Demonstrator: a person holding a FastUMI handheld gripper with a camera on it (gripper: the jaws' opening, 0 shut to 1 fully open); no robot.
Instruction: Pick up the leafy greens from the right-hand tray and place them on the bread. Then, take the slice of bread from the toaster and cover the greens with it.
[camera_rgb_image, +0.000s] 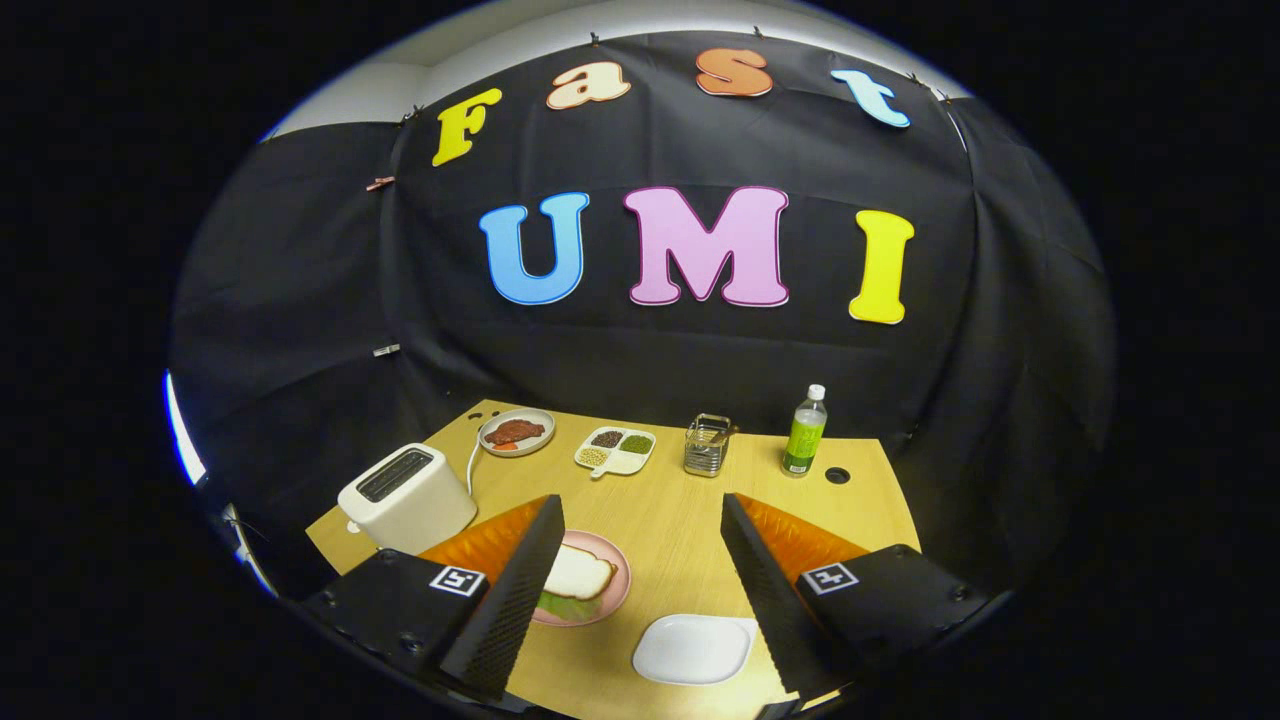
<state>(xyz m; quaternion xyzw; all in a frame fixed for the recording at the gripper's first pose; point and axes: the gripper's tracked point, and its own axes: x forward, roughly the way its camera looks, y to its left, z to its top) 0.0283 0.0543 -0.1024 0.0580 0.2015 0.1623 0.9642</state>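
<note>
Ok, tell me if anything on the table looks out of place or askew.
Nothing stands out. The bread slice lies flat over green leaves on the round pink plate, the green plastic bottle stands upright, and the open claw holds nothing.

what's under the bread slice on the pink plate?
Green leaves poke out under the bread on the pink plate. Whether another slice lies beneath them is hidden. The gripper is open, fingers holding nothing.

Staged test booth, not real kitchen: black cloth wall (700, 360) across upper frame, wooden table (670, 510) at bottom centre with toaster (408, 497), food dishes (615, 450).
</note>
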